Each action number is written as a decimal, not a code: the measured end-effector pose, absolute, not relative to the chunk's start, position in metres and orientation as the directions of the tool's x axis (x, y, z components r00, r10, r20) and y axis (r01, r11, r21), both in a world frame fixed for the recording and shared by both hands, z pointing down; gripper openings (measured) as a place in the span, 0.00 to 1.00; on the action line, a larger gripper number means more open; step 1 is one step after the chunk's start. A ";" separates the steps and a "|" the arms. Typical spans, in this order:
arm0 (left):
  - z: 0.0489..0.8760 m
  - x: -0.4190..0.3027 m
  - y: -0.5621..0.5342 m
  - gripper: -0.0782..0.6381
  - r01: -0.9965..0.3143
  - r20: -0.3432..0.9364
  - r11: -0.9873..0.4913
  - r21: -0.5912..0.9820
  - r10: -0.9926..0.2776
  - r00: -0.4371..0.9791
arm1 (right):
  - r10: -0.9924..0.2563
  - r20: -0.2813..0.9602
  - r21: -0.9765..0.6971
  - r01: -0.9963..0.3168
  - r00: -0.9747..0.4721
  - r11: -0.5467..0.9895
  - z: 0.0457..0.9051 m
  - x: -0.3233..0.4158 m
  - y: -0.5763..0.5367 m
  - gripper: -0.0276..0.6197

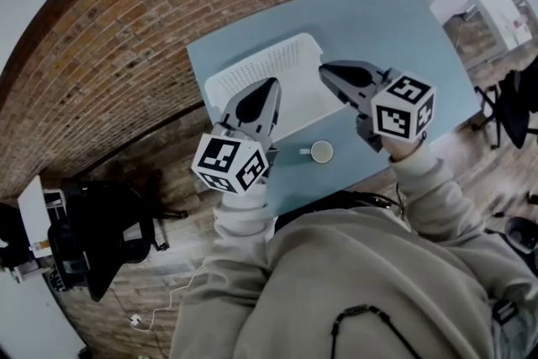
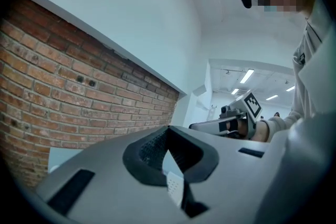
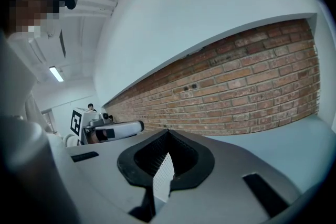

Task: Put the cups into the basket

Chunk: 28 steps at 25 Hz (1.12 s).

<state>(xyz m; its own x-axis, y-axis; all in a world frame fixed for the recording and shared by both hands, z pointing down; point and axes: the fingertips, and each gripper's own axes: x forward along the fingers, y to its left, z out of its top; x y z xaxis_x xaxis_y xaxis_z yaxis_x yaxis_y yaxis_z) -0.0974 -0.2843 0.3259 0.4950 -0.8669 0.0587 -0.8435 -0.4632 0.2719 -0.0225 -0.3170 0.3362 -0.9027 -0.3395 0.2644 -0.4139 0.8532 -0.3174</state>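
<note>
A white cup stands on the light blue table near its front edge, handle to the left. Behind it a white mesh basket sits at the table's far left, with nothing visible inside. My left gripper hovers over the basket's near side, jaws together and nothing between them. My right gripper hangs above the basket's right end, also shut and holding nothing. Both are well above the cup. In the left gripper view the closed jaws point level at a brick wall, and the right gripper shows beside them.
A brick wall runs behind the table. A black chair stands on the floor at the left and another chair at the right. A white cable lies on the floor by the person's sleeve.
</note>
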 end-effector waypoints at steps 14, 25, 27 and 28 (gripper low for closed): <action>0.412 -0.078 -0.272 0.10 -0.826 0.156 -0.409 0.387 -0.854 0.496 | -0.278 0.361 -0.411 -0.419 -0.890 0.810 0.420 -0.016 -0.293 0.05; 0.485 -0.057 -0.244 0.10 -0.806 0.254 -0.368 0.464 -0.816 0.519 | -0.212 0.457 -0.484 -0.441 -0.864 0.756 0.495 0.002 -0.269 0.05; 0.494 -0.050 -0.238 0.10 -0.797 0.262 -0.373 0.476 -0.805 0.533 | -0.197 0.472 -0.495 -0.443 -0.859 0.748 0.508 0.006 -0.264 0.05; 0.500 -0.046 -0.235 0.10 -0.793 0.269 -0.376 0.479 -0.798 0.540 | -0.192 0.479 -0.498 -0.446 -0.856 0.744 0.514 0.008 -0.262 0.05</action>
<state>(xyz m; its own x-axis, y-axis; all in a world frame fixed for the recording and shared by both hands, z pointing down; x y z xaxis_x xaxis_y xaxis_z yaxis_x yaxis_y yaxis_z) -0.0457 -0.2348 0.5000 0.5402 -0.7975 0.2686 -0.7933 -0.3760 0.4789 0.0076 -0.2621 0.5138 -0.8564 -0.1919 0.4793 -0.4456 0.7436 -0.4985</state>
